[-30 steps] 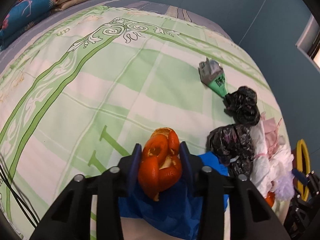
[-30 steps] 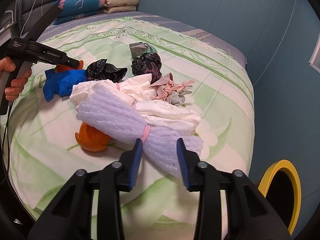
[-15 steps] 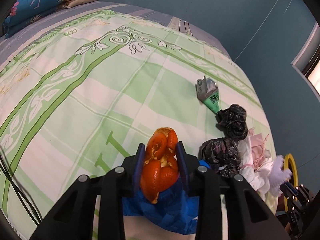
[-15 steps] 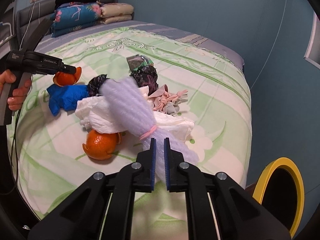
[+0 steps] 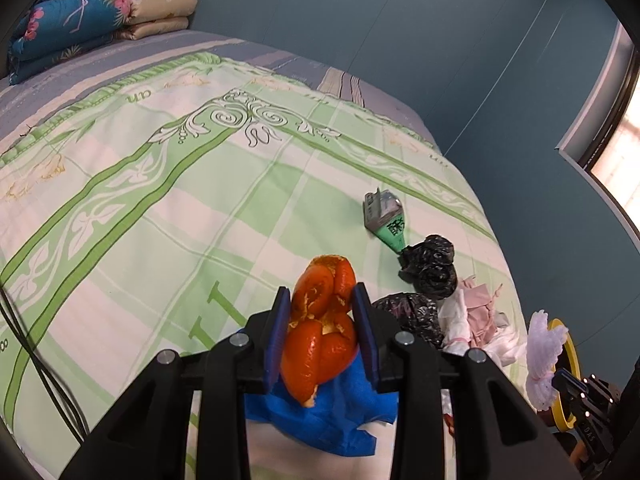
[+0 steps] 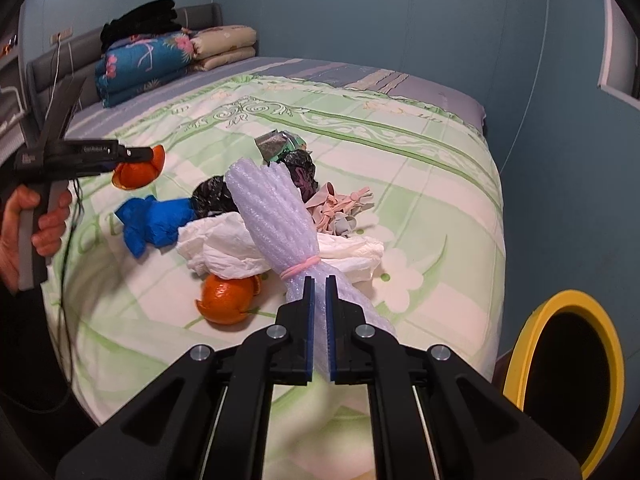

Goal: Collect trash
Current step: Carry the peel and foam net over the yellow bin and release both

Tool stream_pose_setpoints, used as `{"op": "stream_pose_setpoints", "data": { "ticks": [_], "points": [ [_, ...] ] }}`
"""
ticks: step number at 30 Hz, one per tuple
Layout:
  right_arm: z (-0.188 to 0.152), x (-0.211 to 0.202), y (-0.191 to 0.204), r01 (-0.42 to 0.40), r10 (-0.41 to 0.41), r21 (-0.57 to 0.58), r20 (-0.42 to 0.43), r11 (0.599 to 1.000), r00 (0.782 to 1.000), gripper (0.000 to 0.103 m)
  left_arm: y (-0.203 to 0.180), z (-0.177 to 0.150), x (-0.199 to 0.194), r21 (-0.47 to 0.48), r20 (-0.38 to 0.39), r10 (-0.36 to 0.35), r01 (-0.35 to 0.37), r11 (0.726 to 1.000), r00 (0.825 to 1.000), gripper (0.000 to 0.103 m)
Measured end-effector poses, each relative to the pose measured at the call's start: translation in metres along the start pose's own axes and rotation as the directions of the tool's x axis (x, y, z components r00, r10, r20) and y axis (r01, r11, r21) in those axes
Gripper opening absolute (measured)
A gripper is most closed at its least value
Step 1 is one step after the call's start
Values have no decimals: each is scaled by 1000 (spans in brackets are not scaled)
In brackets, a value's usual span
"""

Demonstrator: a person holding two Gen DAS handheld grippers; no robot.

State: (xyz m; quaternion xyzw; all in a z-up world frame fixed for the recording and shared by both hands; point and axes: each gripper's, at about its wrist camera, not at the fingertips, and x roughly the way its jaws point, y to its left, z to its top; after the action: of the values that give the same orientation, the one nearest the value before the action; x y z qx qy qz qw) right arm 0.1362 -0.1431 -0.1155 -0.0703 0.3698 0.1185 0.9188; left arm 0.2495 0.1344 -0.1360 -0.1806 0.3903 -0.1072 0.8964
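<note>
My left gripper point(image 5: 320, 300) is shut on a curled orange peel point(image 5: 322, 320), held clear above the bed; the right wrist view shows that peel point(image 6: 138, 168) in the left gripper point(image 6: 150, 156) off the quilt. My right gripper point(image 6: 319, 282) is shut on a lilac foam-wrap bundle point(image 6: 272, 208) tied with a pink band, its top fanning upward. Trash lies heaped on the quilt: a blue crumpled bag point(image 6: 156, 220), black plastic bags point(image 5: 430, 268), white paper point(image 6: 224, 248), pink scraps point(image 6: 340, 208), a green packet point(image 5: 386, 220) and another orange peel point(image 6: 226, 296).
A yellow-rimmed bin point(image 6: 568, 376) stands on the floor off the bed's right corner. Folded blankets point(image 6: 160, 56) are stacked at the headboard. A person's hand point(image 6: 24, 220) holds the left gripper's handle, a cable hanging below. Blue walls close in behind and right.
The right gripper's jaws closed on the foam bundle and lifted its end off the pile. The left gripper rose with the orange peel, off the blue bag.
</note>
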Motion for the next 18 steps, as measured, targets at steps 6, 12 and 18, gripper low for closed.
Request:
{"op": "stream_pose_setpoints", "data": {
  "ticks": [6, 12, 18],
  "points": [
    [-1, -28, -4, -16, 14, 40, 45, 999, 999, 4, -14, -7, -16, 54, 45, 17, -20, 998, 999, 30],
    [-3, -64, -13, -11, 3, 68, 108, 998, 994, 4, -45, -16, -37, 118, 85, -14, 4, 993, 996, 30],
    [-6, -100, -28, 15, -31, 95, 173, 995, 984, 4, -85, -20, -55, 168, 106, -72, 53, 984, 992, 30]
  ]
}}
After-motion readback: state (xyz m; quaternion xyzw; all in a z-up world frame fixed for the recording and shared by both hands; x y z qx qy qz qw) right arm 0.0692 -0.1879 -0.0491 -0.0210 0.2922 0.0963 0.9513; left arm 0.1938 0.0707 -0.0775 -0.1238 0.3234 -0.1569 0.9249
